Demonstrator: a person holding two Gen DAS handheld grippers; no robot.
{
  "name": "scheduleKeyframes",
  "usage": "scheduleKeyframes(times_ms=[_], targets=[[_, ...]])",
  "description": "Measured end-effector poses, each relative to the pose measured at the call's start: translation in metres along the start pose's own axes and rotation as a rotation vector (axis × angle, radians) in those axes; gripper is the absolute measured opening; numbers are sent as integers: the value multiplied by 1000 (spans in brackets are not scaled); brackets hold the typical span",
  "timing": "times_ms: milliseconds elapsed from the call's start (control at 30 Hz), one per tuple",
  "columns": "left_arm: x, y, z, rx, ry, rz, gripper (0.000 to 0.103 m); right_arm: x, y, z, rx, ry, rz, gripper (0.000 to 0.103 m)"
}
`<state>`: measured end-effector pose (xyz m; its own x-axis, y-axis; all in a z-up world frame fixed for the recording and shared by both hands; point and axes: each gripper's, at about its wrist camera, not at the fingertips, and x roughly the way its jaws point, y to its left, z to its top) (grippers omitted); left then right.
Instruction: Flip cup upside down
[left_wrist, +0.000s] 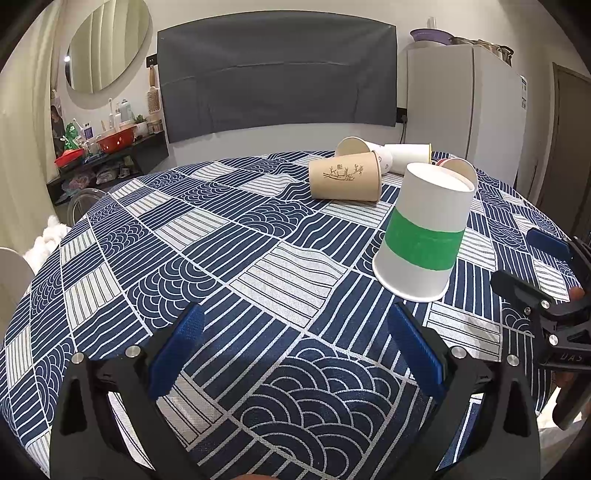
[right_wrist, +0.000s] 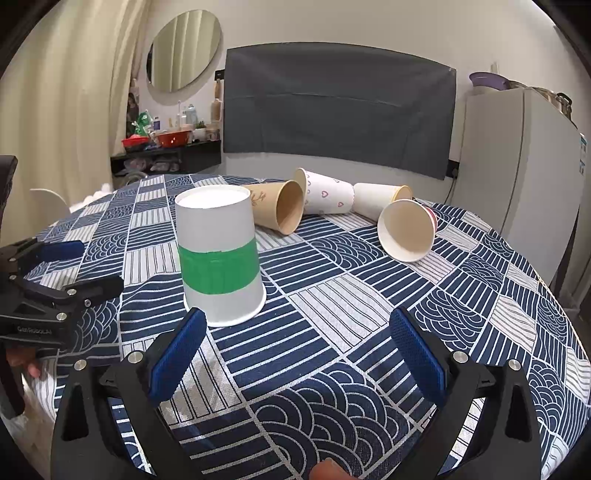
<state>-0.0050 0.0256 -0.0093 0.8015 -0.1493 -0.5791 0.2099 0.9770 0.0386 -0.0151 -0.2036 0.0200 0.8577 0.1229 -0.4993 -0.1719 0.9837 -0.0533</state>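
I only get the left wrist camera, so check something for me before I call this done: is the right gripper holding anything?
Observer: No. In the right wrist view, the right gripper is open, with only tablecloth between its fingers.
Operator: Where's the green-banded cup from there?
Observer: The green-banded cup stands mouth-down, just beyond one blue pad. I cannot tell whether they touch.
Operator: And the cup half hidden behind it in my view?
Observer: That red-sided cup lies on its side, with its open mouth facing the right camera and nothing inside.
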Motion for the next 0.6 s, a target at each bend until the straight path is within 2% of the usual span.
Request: scheduleKeyframes(times_ms=[333, 600], targets=[[1, 3, 0, -18, 12, -29, 97, -1, 2, 0, -7, -4, -2, 95], [0, 2, -1, -9, 0, -24, 97, -1, 3, 1, -18, -6, -11, 95]])
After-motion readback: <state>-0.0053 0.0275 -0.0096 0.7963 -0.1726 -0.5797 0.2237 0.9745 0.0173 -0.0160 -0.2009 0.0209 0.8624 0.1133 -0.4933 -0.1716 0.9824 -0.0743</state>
